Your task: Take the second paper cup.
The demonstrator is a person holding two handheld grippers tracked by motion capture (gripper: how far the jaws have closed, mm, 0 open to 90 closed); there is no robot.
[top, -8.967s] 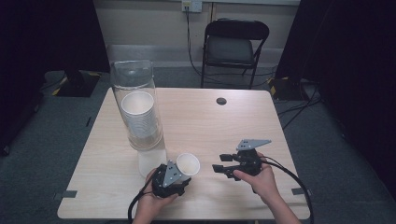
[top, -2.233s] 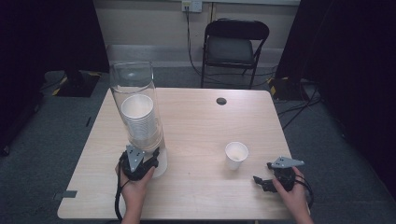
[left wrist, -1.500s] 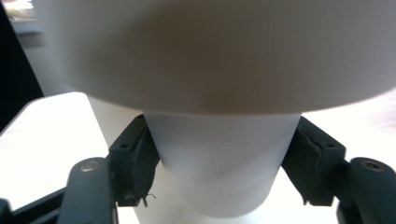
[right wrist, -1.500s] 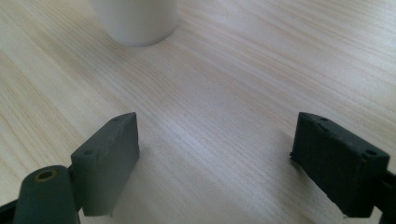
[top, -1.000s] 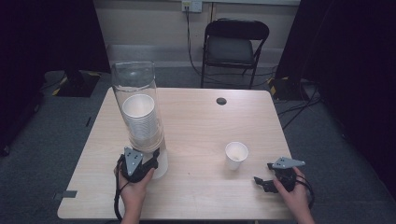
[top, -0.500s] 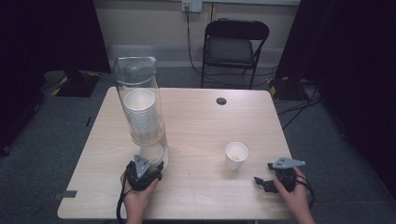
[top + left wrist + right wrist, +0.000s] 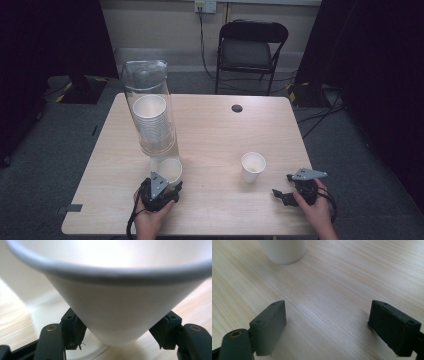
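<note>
I'm scanning for lettering and finding none I can read; the white paper cup (image 7: 110,302) right up against my left camera is blank, wall and rim alike; the second cup (image 7: 253,166) out on the table (image 7: 210,130) is plain white too; the clear dispenser tube (image 7: 148,107) carries no label I can make out; the wood grain under my right camera bears no print; the wall outlet (image 7: 205,6) at the back is too small to give any marking.
</note>
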